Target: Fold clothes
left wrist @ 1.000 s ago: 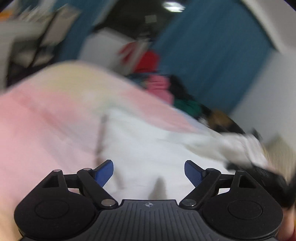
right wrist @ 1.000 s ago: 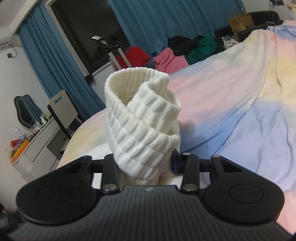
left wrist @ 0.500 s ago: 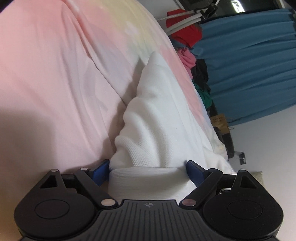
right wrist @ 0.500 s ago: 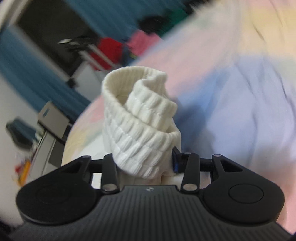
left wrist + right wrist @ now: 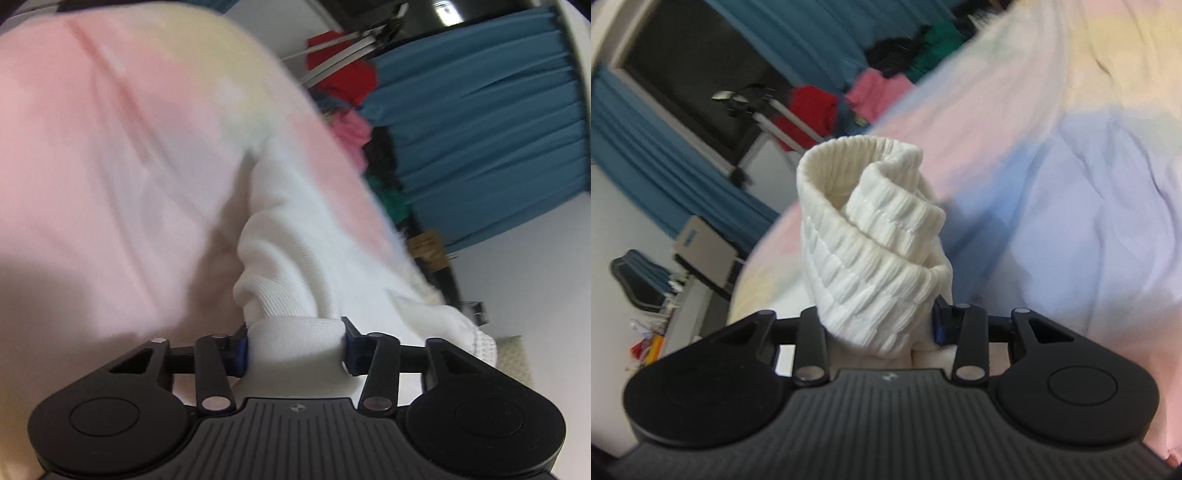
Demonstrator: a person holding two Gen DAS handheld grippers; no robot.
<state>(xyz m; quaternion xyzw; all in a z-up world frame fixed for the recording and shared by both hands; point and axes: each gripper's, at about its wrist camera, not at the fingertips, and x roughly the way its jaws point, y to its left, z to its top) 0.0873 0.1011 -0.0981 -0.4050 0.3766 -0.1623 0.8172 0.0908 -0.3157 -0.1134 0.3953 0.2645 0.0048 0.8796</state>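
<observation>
Your left gripper (image 5: pixel 294 345) and right gripper (image 5: pixel 877 321) each squeeze one end of the white sweater (image 5: pixel 295 236), lifting it over the bed (image 5: pixel 110 166) so you can fold it.

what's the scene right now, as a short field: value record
surface: pastel bedspread, pink, yellow and blue patches
garment: white knit garment, draped across the bedspread
left gripper: shut on a bunched cuff of the garment
right gripper: shut on a ribbed cuff that stands up, rolled, between its fingers
background: blue curtains, clothes pile in red, pink, green and black at the bed's far edge
image quality: both views motion-blurred
fold state: not yet folded flat
</observation>
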